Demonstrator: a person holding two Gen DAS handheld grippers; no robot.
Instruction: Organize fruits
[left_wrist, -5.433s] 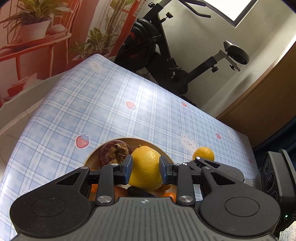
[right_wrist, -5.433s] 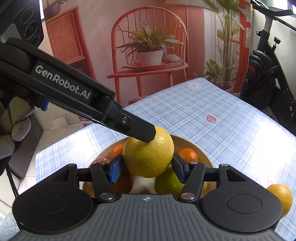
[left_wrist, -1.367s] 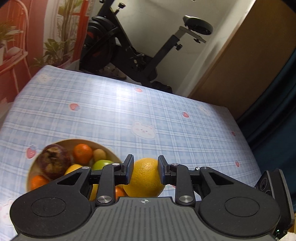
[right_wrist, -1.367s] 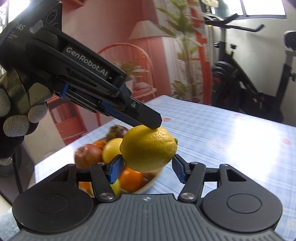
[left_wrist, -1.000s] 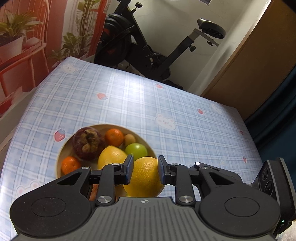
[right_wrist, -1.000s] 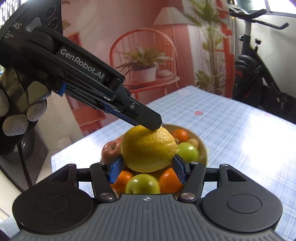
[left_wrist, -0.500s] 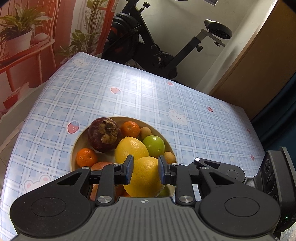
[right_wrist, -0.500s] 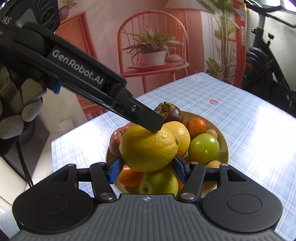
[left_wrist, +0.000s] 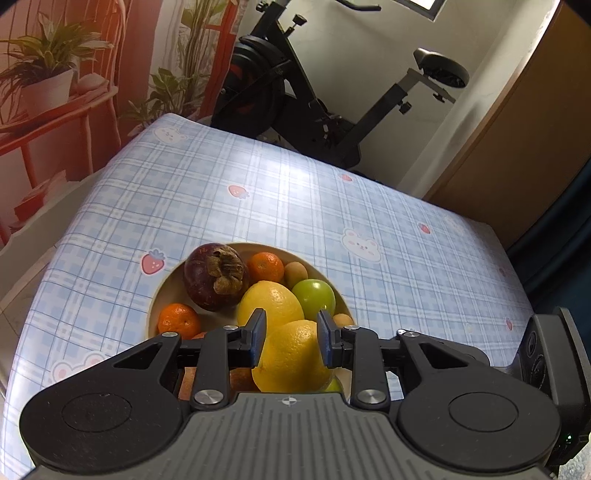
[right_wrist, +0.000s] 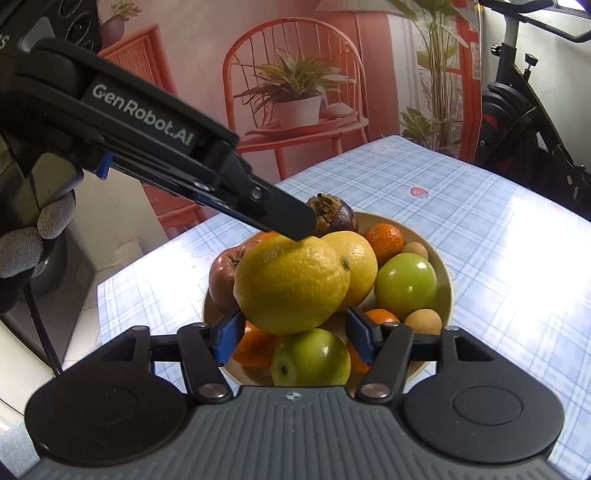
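Both grippers stand over the full bowl (right_wrist: 445, 280), and a large yellow citrus (right_wrist: 291, 284) sits between both pairs of jaws, on top of the pile. The left gripper (left_wrist: 290, 338) has its jaws opening around the fruit; in its own view the blue pads sit close on either flank, and whether they press I cannot tell. The right gripper (right_wrist: 293, 330) is also opening, and its pads stand clear of the fruit, which lies just beyond and above them.

The step in hand looks like setting this fruit down into the bowl. To do it well, I would let the jaws spread slowly and evenly so the round citrus settles against the yellow fruit (right_wrist: 356, 264) just behind it and the green apple (right_wrist: 312, 358) below it, not rolling off toward the rim. Each gripper should then draw straight back along its own line, so a pad does not nudge the pile.

The right wrist view shows the left gripper from the side, its fingertip (right_wrist: 295, 221) resting at the top of the citrus, with a gloved hand (right_wrist: 26, 240) behind it; it also shows a red apple (right_wrist: 223, 273) beside the citrus. The left wrist view alone shows the mangosteen (left_wrist: 216, 277) whole, beyond its jaws, and a small orange (left_wrist: 179, 319) left of them on the bowl floor.
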